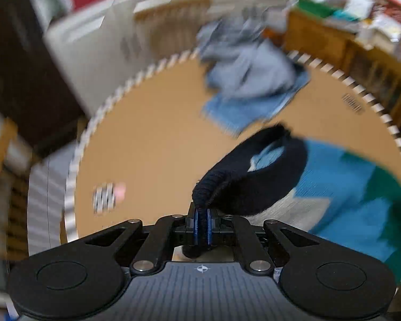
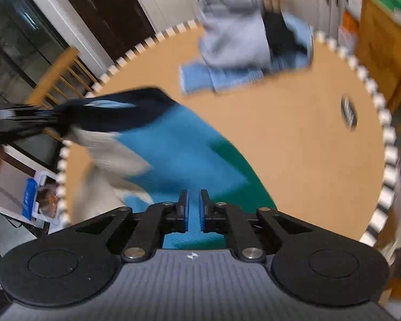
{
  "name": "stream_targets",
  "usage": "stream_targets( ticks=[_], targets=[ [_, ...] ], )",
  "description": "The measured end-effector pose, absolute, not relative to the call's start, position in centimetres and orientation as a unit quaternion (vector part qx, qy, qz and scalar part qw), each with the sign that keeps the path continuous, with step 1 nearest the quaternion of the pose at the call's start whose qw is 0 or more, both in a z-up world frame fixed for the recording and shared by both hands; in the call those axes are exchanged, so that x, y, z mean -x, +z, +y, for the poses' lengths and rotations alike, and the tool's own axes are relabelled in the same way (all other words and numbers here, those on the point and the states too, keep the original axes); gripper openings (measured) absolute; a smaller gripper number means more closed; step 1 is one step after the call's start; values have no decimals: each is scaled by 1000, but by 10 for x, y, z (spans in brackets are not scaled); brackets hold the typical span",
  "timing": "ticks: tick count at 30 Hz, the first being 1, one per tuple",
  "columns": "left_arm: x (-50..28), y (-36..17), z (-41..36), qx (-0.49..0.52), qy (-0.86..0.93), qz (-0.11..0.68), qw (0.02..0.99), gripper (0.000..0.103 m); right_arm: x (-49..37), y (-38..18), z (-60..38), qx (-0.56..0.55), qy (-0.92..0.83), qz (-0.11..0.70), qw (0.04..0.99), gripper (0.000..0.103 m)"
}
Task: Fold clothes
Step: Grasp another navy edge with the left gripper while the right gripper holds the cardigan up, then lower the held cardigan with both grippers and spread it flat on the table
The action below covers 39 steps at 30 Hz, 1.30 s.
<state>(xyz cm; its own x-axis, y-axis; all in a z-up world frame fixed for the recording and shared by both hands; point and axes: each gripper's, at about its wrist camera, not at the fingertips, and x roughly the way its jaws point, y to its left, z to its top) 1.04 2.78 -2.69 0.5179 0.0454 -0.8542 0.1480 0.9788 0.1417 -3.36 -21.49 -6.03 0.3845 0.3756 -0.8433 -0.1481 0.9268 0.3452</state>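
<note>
We are lifting the blue, teal and grey knitted sweater (image 2: 179, 155) over the round brown table's (image 2: 294, 147) near edge: left gripper (image 1: 201, 214) pinching its black ribbed collar (image 1: 254, 184), right gripper (image 2: 193, 206) slightly spread, empty. Next, we judge, it must catch the hem.

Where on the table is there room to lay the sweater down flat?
Bare tan round table lies between the blue, green and grey sweater and the striped rim. The far edge is crowded by a grey and blue clothes pile.

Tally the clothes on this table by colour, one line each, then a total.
Blue, green and grey sweater with black collar, collar held in the left tool: 1
Grey garment: 1
Light blue garment: 1
Black garment: 1
Total: 4
</note>
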Motion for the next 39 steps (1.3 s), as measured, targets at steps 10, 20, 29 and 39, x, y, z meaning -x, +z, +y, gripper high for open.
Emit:
stream_targets(
  ticks=[10,20,29,39],
  targets=[
    [-36,-64,83,-52,-15,528,847,7,-20,-122,-267,-198,108,534,815,98],
    [-42,-78,92,-40,-29,549,834,8,-53,-178,-208,-285,206,585,731,15],
    [-53,-76,89,-1,-38,532,846,6,-45,-104,-178,-213,209,539,787,12],
    [-65,102,104,50,-48,312,948,6,-52,83,-197,-139,208,350,903,12]
  ],
)
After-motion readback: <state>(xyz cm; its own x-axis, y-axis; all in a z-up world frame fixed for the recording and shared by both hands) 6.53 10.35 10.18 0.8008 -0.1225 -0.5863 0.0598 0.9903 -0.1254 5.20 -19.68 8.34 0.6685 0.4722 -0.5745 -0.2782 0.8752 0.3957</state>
